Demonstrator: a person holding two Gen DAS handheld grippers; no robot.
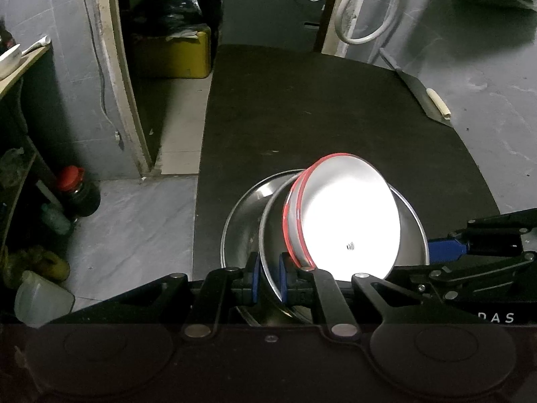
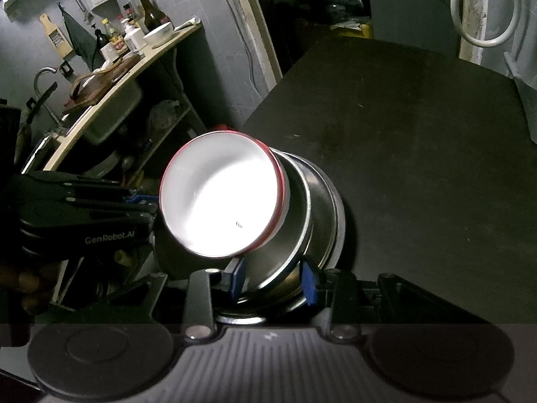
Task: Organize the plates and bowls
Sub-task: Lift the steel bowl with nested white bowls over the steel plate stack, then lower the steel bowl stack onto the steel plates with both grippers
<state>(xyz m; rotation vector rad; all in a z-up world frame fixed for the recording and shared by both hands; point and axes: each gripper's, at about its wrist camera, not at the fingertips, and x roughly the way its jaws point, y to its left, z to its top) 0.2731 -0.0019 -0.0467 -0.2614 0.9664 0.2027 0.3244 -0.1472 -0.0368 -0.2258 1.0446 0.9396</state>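
Observation:
A white bowl with a red rim [image 1: 349, 215] sits tilted inside a steel bowl [image 1: 411, 235], which rests in a steel plate [image 1: 241, 221] on the black table [image 1: 335, 107]. My left gripper [image 1: 268, 277] is shut on the steel bowl's rim, blue pads either side. The right gripper [image 1: 449, 248] reaches in from the right in the left wrist view. In the right wrist view the white bowl [image 2: 221, 198] leans left in the steel bowl [image 2: 302, 221]. My right gripper [image 2: 273, 280] straddles the steel bowl's near rim with a gap at the pads. The left gripper [image 2: 144, 201] is at left.
A yellow box [image 1: 174, 53] stands on the floor beyond the table's left side. A red-capped jar [image 1: 77, 191] and bottles are on the floor at left. A counter with bottles and a white bowl [image 2: 157, 35] lies at left. A white hose [image 1: 369, 10] hangs behind.

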